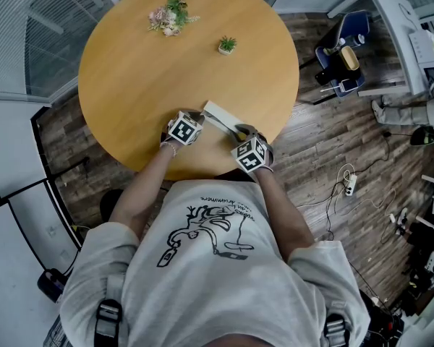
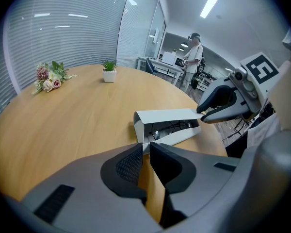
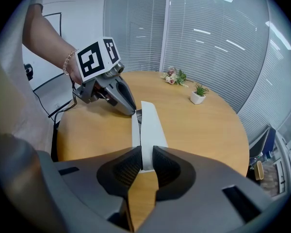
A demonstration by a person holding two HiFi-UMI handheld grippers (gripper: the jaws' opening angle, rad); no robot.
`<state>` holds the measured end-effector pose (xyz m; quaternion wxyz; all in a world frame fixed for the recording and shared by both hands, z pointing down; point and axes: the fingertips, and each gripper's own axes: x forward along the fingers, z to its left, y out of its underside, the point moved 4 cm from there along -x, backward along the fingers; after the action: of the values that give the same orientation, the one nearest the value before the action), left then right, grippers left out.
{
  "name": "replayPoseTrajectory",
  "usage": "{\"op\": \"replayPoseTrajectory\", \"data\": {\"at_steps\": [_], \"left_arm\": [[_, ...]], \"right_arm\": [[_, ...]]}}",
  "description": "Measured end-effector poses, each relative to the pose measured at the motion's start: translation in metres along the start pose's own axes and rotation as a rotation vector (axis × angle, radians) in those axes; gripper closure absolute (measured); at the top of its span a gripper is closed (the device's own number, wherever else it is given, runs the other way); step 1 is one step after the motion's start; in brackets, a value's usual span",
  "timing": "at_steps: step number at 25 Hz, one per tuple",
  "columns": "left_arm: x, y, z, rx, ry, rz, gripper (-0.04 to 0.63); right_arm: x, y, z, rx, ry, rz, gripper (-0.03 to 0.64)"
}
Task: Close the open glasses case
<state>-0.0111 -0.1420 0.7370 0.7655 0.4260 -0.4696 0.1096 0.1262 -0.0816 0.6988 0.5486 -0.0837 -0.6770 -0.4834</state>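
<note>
- The case [image 1: 218, 113] lies open on the table [image 1: 130, 78], at the edge nearest the person, its lid raised.
- The right gripper [image 3: 144, 152] has its jaws clamped on one end of the lid.
- The left gripper [image 2: 145, 147] has its jaws pinched nearly together on the case's opposite corner.
- A plant [image 1: 227, 45] and flowers [image 1: 169, 17] sit well apart, on the far side.

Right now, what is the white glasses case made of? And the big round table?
The glasses case looks like thin stiff card or plastic, matte pale grey-white: flat panels, sharp folds, no shine. Which one, I can't tell. The table looks like wood or wood-look laminate, smooth with a soft sheen: warm honey colour, faint grain.
</note>
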Motion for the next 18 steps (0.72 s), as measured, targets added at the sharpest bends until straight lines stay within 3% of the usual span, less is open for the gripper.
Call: {"op": "replayPoseTrajectory", "data": {"at_steps": [18], "left_arm": [[-0.0059,0.001,0.0009,-0.013,0.003,0.033,0.531]], "right_arm": [[0.0048,0.0008,0.0073,-0.009,-0.007,0.011,0.534]]}}
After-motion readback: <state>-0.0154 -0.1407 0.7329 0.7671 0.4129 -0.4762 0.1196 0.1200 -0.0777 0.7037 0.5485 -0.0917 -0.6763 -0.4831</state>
